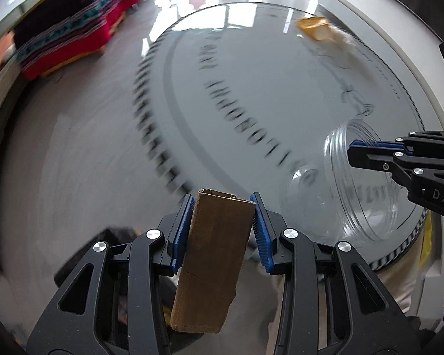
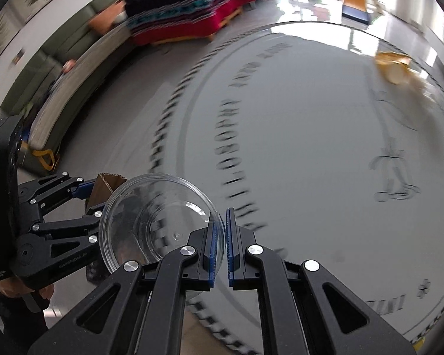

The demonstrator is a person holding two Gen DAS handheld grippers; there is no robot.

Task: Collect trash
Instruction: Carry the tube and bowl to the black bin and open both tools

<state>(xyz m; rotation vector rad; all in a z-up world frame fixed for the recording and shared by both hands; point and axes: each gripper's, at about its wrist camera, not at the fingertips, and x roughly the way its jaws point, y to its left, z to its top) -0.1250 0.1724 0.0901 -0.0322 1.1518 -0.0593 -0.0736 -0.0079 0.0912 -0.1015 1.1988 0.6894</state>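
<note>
A brown cardboard box (image 1: 213, 260) stands upright between the blue pads of my left gripper (image 1: 223, 207), which is shut on it. In the right wrist view the same box (image 2: 105, 188) shows at the left, held by the left gripper (image 2: 87, 190). My right gripper (image 2: 220, 222) is shut on the rim of a clear plastic bowl (image 2: 151, 222), which hangs tilted to its left. From the left wrist view, the bowl (image 1: 349, 189) and the right gripper (image 1: 355, 148) on its rim show at the right. Both are over a round grey rug with printed lettering.
A crumpled yellow and white wrapper (image 1: 319, 28) lies at the far side of the round rug (image 1: 281, 88); the wrapper (image 2: 395, 66) shows blurred in the right wrist view. A low bench with a red and dark patterned cover (image 2: 189, 9) stands beyond the rug. A grey sofa (image 2: 59, 94) runs along the left.
</note>
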